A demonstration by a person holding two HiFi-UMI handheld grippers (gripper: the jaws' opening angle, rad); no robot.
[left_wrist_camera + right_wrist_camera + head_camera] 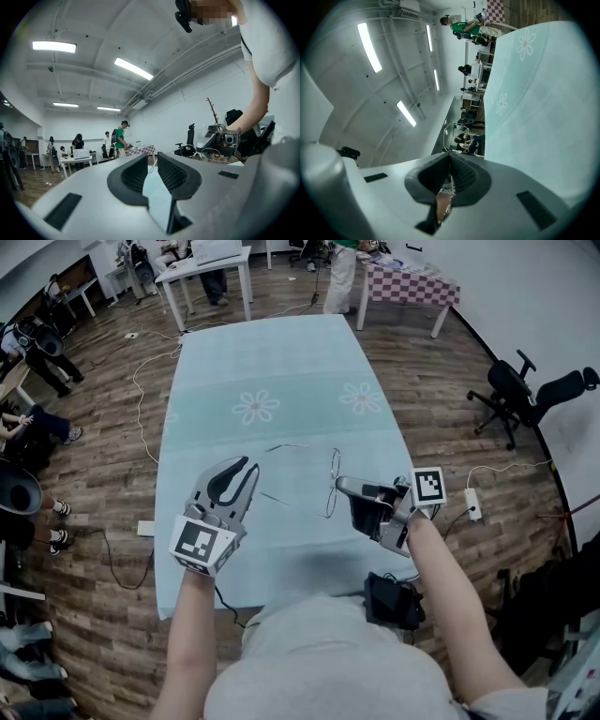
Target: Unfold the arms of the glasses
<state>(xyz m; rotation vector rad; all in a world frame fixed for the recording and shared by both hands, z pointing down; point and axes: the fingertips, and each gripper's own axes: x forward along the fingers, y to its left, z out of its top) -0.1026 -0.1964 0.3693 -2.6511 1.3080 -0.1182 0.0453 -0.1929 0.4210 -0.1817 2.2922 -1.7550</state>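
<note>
Mid-unfold: the right gripper [343, 487] was clamped on the frame of the glasses [333, 486], holding them over the counter [281, 362] near its middle. The far arm [286, 446] already stuck out toward 9 o'clock. The near arm [275, 499] pointed to about 8 o'clock and looked only partly swung. The left gripper [251, 474] sat at 9 o'clock of the glasses, jaws slightly apart with the near arm's tip in the gap and no visible pinch. Next, as I judge it: close on that tip and swing it out gently, since thin wire bends or slips easily.
</note>
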